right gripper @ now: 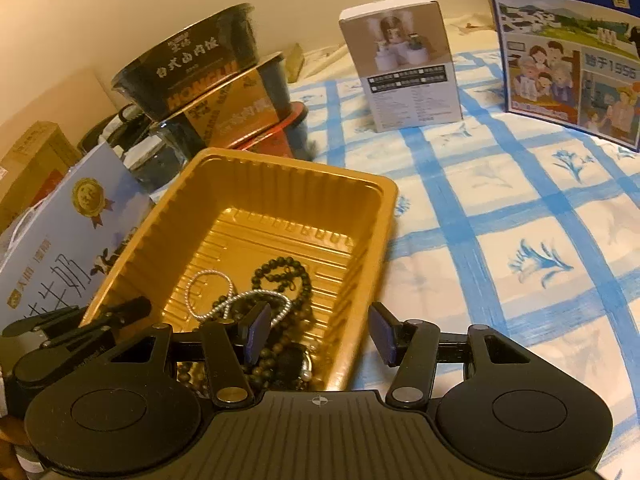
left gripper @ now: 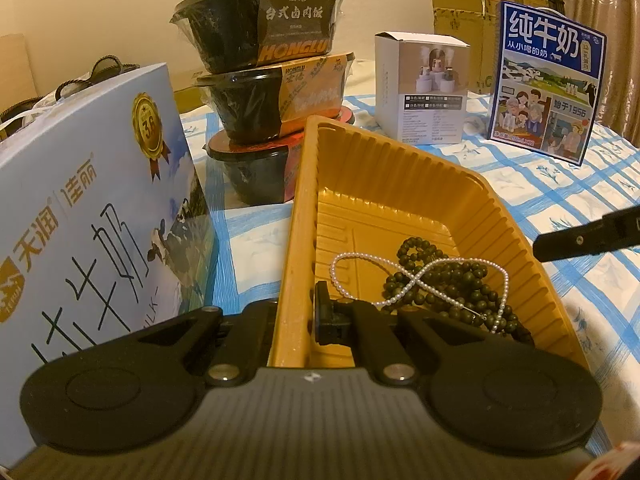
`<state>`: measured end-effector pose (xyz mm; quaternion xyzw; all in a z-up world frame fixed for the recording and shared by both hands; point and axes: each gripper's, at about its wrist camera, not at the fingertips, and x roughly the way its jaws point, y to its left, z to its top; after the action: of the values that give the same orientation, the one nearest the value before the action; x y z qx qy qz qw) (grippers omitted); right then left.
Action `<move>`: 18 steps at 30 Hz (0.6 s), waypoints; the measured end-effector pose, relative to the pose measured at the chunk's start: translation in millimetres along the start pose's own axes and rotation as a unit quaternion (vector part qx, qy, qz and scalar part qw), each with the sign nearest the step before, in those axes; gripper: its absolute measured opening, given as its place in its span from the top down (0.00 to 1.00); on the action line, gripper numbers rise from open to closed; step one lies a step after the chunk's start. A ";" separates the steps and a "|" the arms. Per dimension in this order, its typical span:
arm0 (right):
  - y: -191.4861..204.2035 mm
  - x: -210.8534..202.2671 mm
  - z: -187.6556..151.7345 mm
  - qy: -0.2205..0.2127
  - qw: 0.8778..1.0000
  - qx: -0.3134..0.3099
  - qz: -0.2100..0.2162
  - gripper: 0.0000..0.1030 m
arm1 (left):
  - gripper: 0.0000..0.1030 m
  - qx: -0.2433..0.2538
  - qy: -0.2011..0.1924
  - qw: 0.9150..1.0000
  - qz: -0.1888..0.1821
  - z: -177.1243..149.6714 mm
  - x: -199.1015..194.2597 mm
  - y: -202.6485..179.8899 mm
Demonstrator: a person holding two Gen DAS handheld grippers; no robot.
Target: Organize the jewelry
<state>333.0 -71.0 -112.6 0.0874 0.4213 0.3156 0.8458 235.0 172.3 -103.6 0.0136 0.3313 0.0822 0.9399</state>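
A golden plastic tray (left gripper: pixel 400 148) lies on the checked cloth and holds a white pearl string (left gripper: pixel 420 276) draped over a dark bead necklace (left gripper: pixel 452 280). My left gripper (left gripper: pixel 296 320) is shut on the tray's left wall, one finger inside and one outside. In the right wrist view the same tray (right gripper: pixel 304 168) holds the pearl string (right gripper: pixel 224 304) and dark beads (right gripper: pixel 284 276). My right gripper (right gripper: pixel 320 332) stands open above the tray's near right wall, holding nothing. Its left pad (right gripper: pixel 256 332) hangs over the beads and its right pad is over the cloth.
Stacked black food bowls (left gripper: pixel 264 80) stand behind the tray, and a pale blue milk box (left gripper: pixel 88 208) is close on its left. A white carton (left gripper: pixel 424 88), a blue milk box (left gripper: pixel 548 80) and cardboard boxes (left gripper: pixel 460 12) stand at the back. Blue checked cloth (right gripper: pixel 520 220) spreads right.
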 end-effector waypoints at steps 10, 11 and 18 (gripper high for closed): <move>-7.8 -3.1 -14.0 0.010 1.000 0.011 -0.003 0.48 | 0.87 -0.036 0.032 0.999 -0.012 -4.0 5.2 9.3; -8.0 -3.5 -15.3 0.011 1.000 0.011 -0.003 0.48 | 0.87 -0.037 0.035 0.999 -0.012 -5.0 5.4 10.2; -9.8 -6.8 -17.6 0.012 1.000 0.010 -0.005 0.48 | 0.65 -0.076 0.070 0.994 -0.020 -12.9 9.1 18.8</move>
<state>321.0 -84.9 -123.3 0.0901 0.4349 0.3079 0.8414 231.1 192.0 -117.8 -0.0707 0.3891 0.0889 0.9142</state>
